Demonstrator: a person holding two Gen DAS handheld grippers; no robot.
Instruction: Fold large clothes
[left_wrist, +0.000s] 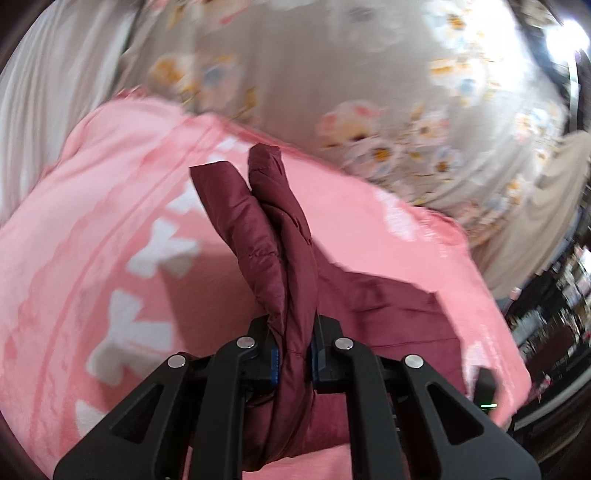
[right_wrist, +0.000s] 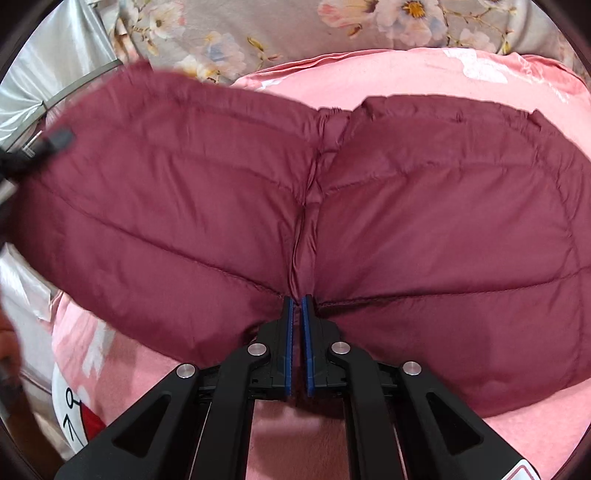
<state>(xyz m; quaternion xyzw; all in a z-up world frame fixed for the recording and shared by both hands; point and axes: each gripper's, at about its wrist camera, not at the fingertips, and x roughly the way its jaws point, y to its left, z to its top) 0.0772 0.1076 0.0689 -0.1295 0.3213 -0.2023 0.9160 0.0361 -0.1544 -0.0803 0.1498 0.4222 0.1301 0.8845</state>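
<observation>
A maroon quilted puffer jacket lies spread on a pink blanket. My right gripper is shut on the jacket's near edge at a central seam, and the fabric bunches between the blue pads. In the left wrist view my left gripper is shut on a folded bundle of the same jacket, which sticks up past the fingers and is lifted above the blanket. The rest of the jacket trails down to the right. A dark blurred piece of the other tool shows at the jacket's left edge.
A grey floral bedsheet lies beyond the blanket. White shiny fabric is at the far left. A round white cartoon item sits near the lower left. Cluttered shelves stand past the bed's right edge.
</observation>
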